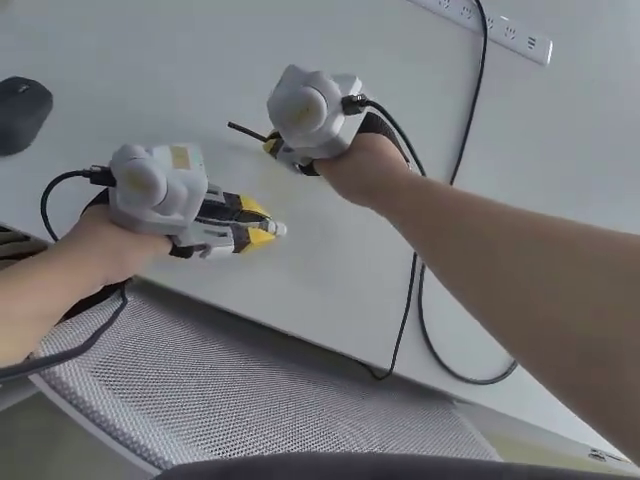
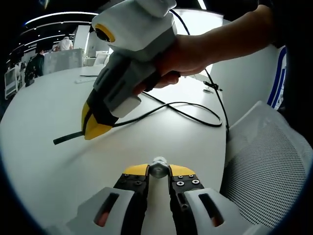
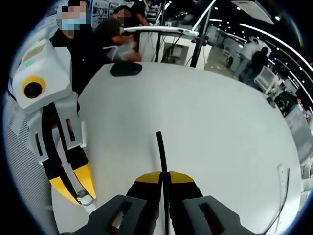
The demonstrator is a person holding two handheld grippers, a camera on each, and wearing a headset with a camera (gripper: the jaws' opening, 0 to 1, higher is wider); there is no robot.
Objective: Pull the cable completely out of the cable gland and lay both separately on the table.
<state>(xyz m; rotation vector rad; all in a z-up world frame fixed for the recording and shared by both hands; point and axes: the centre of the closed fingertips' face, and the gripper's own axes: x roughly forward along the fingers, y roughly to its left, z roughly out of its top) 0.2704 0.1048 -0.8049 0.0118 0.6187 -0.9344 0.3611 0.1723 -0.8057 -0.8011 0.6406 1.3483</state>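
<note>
Left hand-held gripper [image 2: 158,171] is clamped on the small, pale grey, round cable gland [image 2: 158,165], which sits pinched between its yellow jaw tips. Just beyond the gland, and apart from it, the right hand-held gripper [image 3: 164,177] is closed on the thin, black, stiff cable [image 3: 160,147]. A short free end of the cable sticks out past the jaws, so cable and gland are fully separate. Both are held over the white, smooth table [image 1: 200,60], and neither lies on it.

In the head view the gland hangs close to the table's near edge. On the person's side of the gland, past that edge, is a pale grey mesh chair [image 1: 250,390]. Away from the gland, towards the far side, the tabletop is bare and wide.

Well to the left of the gland in that view lies a dark grey rounded object [image 1: 20,110]. Far beyond the gland and to its right, a white power strip [image 1: 500,25] lies on the table. From the strip a long black cord [image 1: 470,130] runs back past the right forearm, loops near the table edge to the right of the gland, and passes over it. Thinner black leads trail from the rear of each hand-held gripper.
</note>
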